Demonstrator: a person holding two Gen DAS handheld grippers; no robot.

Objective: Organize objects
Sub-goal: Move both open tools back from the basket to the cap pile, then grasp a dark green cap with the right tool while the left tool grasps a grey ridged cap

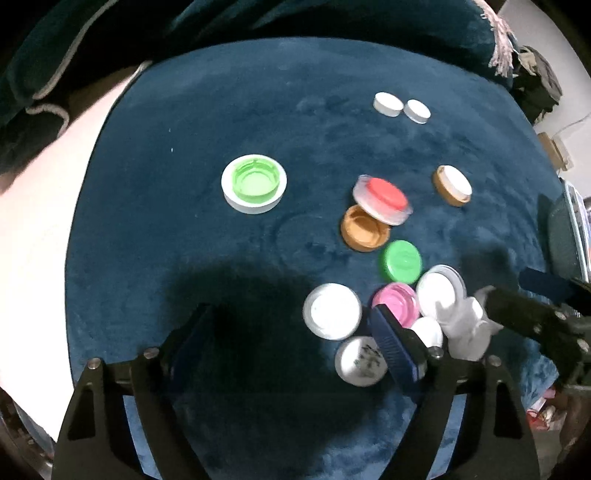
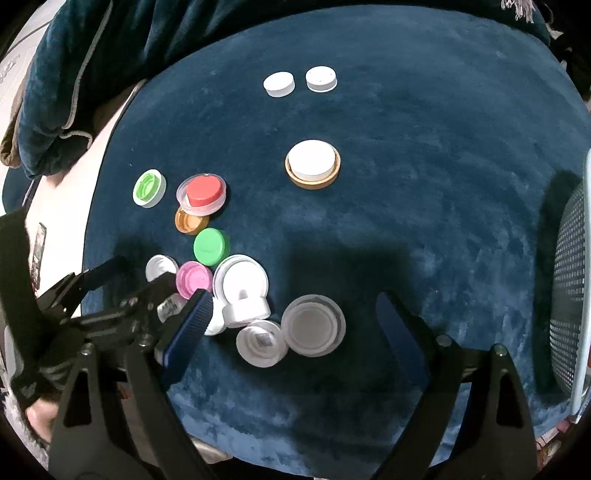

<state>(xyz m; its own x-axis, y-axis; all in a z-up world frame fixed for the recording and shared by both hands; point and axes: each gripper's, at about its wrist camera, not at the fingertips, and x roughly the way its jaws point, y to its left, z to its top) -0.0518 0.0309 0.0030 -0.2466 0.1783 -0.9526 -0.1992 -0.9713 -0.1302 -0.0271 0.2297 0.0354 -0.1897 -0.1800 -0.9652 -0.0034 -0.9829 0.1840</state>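
Several loose lids lie on a dark blue cloth [image 1: 184,110]. A green lid nested in a white lid [image 1: 254,183] sits left of centre. A red lid in a clear lid [image 1: 384,199] leans on an orange lid [image 1: 364,229]. A white lid sits in an orange lid [image 2: 313,163]. Two small white caps [image 2: 279,84] lie at the back. A pile holds a green cap [image 1: 402,259], a pink lid [image 1: 397,302] and white lids [image 2: 314,325]. My left gripper [image 1: 291,339] is open and empty beside the pile. My right gripper [image 2: 295,317] is open over the white lids.
Dark blue bedding [image 1: 258,18] is heaped behind the cloth. A bare pale surface [image 1: 33,229] lies to the left. A mesh basket [image 2: 569,295] stands at the right edge. The right gripper's arm shows in the left wrist view [image 1: 535,317].
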